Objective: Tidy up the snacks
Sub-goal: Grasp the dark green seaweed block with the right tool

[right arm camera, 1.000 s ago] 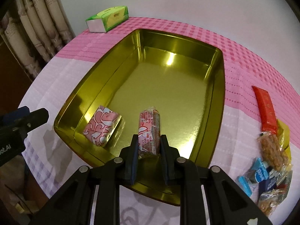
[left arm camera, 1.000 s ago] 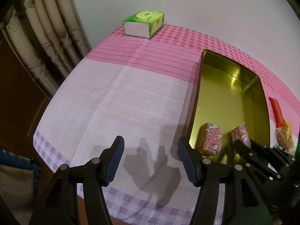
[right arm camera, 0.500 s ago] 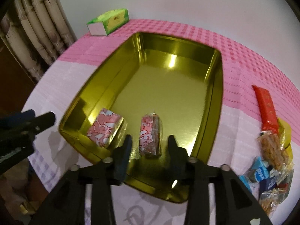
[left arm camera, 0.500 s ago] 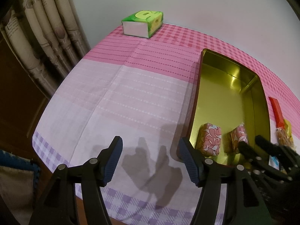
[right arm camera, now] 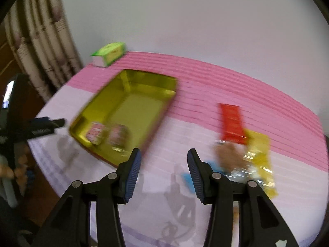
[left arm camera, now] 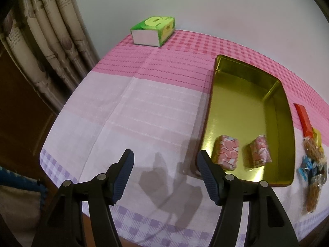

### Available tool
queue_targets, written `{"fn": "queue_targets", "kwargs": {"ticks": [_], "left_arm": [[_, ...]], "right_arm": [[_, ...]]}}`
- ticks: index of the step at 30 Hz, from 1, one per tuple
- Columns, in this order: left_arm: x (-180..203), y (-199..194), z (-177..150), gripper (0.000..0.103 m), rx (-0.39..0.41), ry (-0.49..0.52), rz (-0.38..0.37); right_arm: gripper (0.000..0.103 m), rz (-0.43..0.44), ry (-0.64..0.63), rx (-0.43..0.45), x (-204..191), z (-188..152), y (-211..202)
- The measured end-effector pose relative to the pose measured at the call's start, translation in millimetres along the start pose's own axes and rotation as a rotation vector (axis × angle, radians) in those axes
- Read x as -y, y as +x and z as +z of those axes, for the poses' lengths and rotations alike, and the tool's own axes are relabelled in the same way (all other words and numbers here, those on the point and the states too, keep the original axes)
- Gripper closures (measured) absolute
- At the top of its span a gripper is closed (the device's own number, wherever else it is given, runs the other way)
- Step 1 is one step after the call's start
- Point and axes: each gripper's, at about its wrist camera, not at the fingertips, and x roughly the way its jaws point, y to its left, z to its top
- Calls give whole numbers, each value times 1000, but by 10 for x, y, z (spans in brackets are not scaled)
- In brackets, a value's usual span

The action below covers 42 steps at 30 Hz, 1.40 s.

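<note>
A gold tin (left arm camera: 285,123) stands on the pink tablecloth with two pink wrapped snacks (left arm camera: 227,152) (left arm camera: 260,153) lying at its near end. My left gripper (left arm camera: 165,156) is open and empty over bare cloth just left of the tin. The right wrist view is blurred by motion. There my right gripper (right arm camera: 164,153) is open and empty above the cloth, between the tin (right arm camera: 131,86) and a pile of loose snacks (right arm camera: 242,160). The pile includes a red pack (right arm camera: 232,123) and a yellow pack (right arm camera: 259,154).
A green tissue box (left arm camera: 153,30) sits at the far left corner of the table, by a patterned curtain (left arm camera: 51,41). The table's near edge runs just under both grippers. The snack pile (left arm camera: 312,164) lies right of the tin.
My right gripper let go of the second pink snack in the tin, opened, then lifted away to the right toward the snack pile. The left gripper's jaws widened slightly without moving off.
</note>
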Motion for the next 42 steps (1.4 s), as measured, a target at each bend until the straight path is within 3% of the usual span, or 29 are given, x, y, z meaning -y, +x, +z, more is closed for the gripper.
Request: {"fn": "queue_targets", "kwargs": {"ticks": [5,10,14,22,30,32,42], "left_arm": [[155,-122,-30,38,37,17,-13],[405,-274,-67,38,65,91,-41],[659,-388,-180,38,46,133,-104],[1134,-414,-509,37,-21,202,-153],[1538,-344,-734,37,-71,237,-175],[1614,-338,-756,37,-76,244,-174],[1990,-357,-842,37,-111,272,-213]], "right_arm": [[59,-95,83,-32,740,-302,-108],[59,-127,95,-75,1125,-585,-55],[59,-112,85,-91,1172,-707,60],[59,-59,66,-93,1168,-745,212],[61,-32,57,-115,1153,-721,449],[69,-20,58,-119,1155,-735,480],[70,-36,80,-112,1271,-860,347]]}}
